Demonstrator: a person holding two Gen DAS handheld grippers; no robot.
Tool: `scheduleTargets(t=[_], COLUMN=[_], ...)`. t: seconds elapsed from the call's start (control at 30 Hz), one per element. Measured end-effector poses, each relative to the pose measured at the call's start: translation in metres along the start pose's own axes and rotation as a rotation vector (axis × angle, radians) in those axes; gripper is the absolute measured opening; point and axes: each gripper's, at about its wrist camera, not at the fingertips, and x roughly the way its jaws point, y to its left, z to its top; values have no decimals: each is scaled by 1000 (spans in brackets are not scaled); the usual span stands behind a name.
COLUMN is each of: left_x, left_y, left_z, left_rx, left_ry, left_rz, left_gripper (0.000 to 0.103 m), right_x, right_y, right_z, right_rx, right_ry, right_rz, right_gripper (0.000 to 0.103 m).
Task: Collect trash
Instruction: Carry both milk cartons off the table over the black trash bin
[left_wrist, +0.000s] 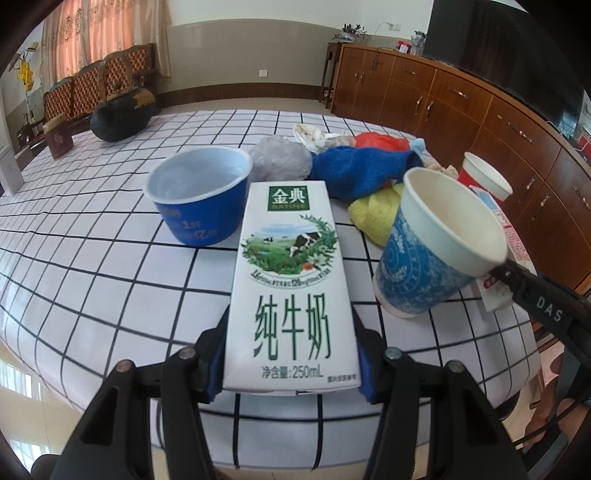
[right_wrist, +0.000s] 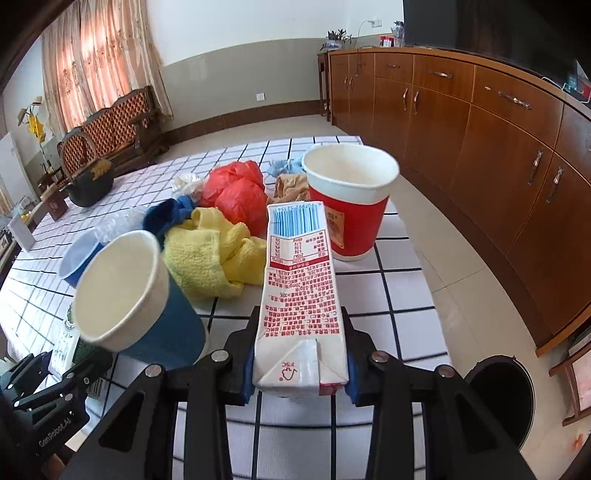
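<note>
Through the left wrist camera I see my left tool (left_wrist: 291, 365) clamped on a green-and-white milk carton (left_wrist: 291, 280), its blue pads pressed against the carton's two narrow sides near the bottom edge. The carton's printed front faces me and its top reaches out over the bench (left_wrist: 92, 280), which wears a white cloth with a dark grid. Just behind the carton, to the left, a blue bowl (left_wrist: 199, 195) stands upright. Behind it lies a crumpled clear plastic wad (left_wrist: 280, 157), and next to that a blue cloth (left_wrist: 358, 170), a yellow cloth (left_wrist: 373, 218) and a red bag (left_wrist: 380, 142) heaped together. To the right a blue paper cup (left_wrist: 436, 243) tilts, with the dark arm of the other tool touching its rim. A red cup (left_wrist: 484, 177) stands farther back at the bench edge.

Through the right wrist camera my right tool (right_wrist: 301, 363) grips a red-and-white carton (right_wrist: 299, 291) across its narrow sides, folded end toward me, barcode end pointing away. The blue paper cup (right_wrist: 136, 295) leans at the left, just beside this carton. The yellow cloth (right_wrist: 214, 254) and red bag (right_wrist: 236, 192) lie beyond it, and the red cup (right_wrist: 349, 199) stands upright just behind the carton's far end. A dark round bin (right_wrist: 498, 398) sits on the floor below the bench edge at lower right.
</note>
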Motion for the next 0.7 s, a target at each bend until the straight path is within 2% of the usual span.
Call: scheduleTargets(t=[0.37, 0.53, 0.7], left_x=[-28, -51, -67], left_y=[4, 0, -12], left_z=[-22, -28, -36], left_rx=[-2, 12, 35], left_ry=[-13, -50, -55], left_rz=[-8, -9, -34], left_gripper=[56, 56, 56], right_x=[-51, -73, -91], right_y=[-18, -28, -43], right_z=[-32, -42, -54], right_rx=[62, 84, 112], right_ry=[-37, -55, -62], right_rz=[39, 35, 23], right_gripper=[39, 39, 39])
